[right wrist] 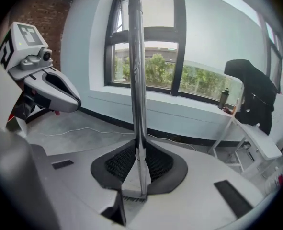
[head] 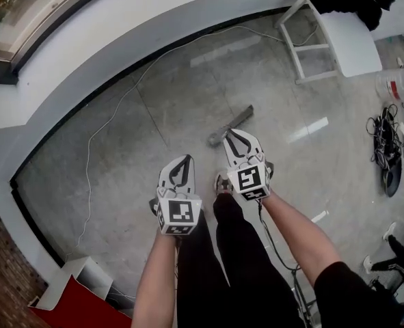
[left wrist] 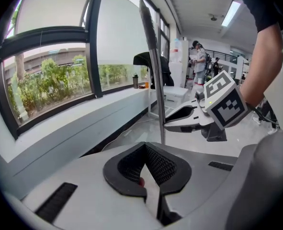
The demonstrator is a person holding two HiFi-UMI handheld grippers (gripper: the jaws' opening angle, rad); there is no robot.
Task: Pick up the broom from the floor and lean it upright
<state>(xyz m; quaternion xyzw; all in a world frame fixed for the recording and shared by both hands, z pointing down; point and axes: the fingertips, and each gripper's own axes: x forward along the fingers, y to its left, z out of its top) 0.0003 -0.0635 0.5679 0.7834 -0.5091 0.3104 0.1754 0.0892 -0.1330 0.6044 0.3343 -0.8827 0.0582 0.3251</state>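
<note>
Up close, pinching the broom point(right wrist: 136, 80) hard in the right gripper point(head: 234, 135), with the metal handle running straight up between the pads. Pressed together on nothing over at the left gripper point(head: 186, 161) (just riding alongside, a touch nearer the body). Lifted at the grip end, with the other end low over the grey floor point(head: 154, 108) ahead of the feet; hard to say whether touching. To do it well: keep the pinch firm, tip gently toward the wall point(head: 119, 39), plant the foot first, then let go. Reaching forward with both forearms, grippers angled down.
</note>
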